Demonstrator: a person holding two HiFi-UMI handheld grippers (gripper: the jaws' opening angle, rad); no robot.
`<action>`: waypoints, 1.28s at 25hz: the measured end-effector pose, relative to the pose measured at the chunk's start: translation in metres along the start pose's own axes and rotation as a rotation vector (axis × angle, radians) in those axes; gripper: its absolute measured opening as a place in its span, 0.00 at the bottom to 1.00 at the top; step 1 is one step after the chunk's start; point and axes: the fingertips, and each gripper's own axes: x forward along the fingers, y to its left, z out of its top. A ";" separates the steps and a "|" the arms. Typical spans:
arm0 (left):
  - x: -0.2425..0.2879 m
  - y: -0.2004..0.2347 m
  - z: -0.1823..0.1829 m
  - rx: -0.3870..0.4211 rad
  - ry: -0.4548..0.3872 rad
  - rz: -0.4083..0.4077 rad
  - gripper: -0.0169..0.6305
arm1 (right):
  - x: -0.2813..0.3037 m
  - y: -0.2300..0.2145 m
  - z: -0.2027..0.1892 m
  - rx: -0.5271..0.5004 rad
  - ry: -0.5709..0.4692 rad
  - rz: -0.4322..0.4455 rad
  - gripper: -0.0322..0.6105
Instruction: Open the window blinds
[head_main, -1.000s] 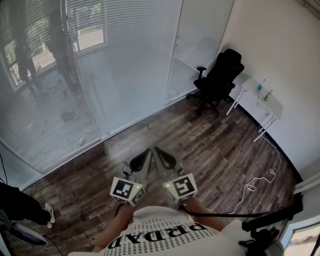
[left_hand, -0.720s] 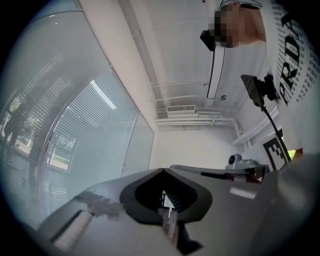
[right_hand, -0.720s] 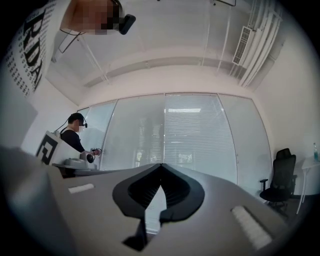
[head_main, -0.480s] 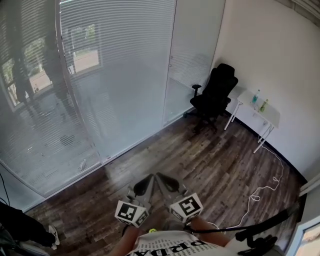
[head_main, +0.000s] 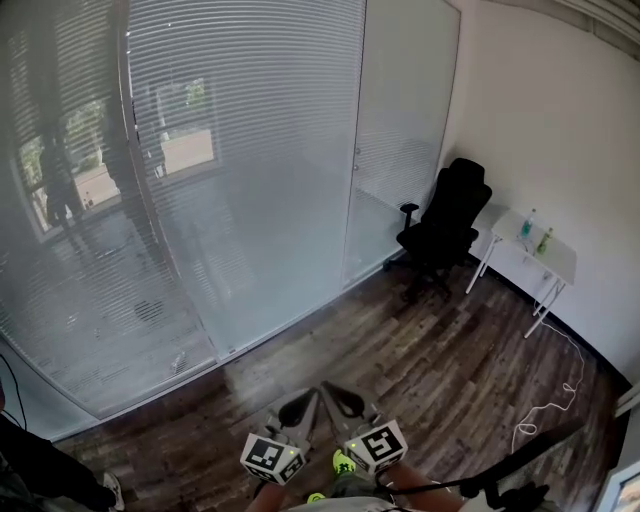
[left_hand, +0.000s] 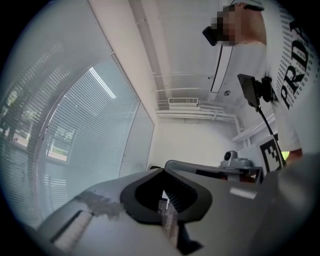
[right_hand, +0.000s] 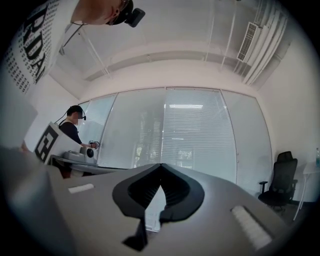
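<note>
Two grippers: we hold the left gripper (head_main: 300, 408) and the right gripper (head_main: 340, 402) low at the bottom centre of the head view, each with its jaws pressed together and nothing between them.
Blinds' place: the window blinds (head_main: 250, 150) fill the upper left and centre of the head view, across the wood floor (head_main: 400, 350) and well apart from both grippers.
Handling: we judge the slats thin, light and easily bent, so we would not pinch them. A cord, wand or knob is the better place to grip.
Hold point: a small fitting (head_main: 356, 153) on the post between two panels may be a control, but it is too small to tell.
Writing: we read large letters "PRD" on the white shirt (left_hand: 292, 65). The marker cubes (head_main: 272, 457) carry only square patterns. The labels of the bottles (head_main: 535, 235) on the small table (head_main: 555, 262) are unreadable.
</note>
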 end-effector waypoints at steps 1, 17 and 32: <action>0.002 0.005 0.000 0.000 0.002 0.012 0.01 | 0.005 -0.003 -0.002 0.005 0.001 0.004 0.05; 0.113 0.059 -0.004 0.033 0.039 0.055 0.01 | 0.065 -0.111 -0.017 0.048 0.008 0.027 0.05; 0.247 0.084 -0.013 0.083 0.039 0.084 0.01 | 0.101 -0.242 -0.028 -0.002 -0.012 0.056 0.05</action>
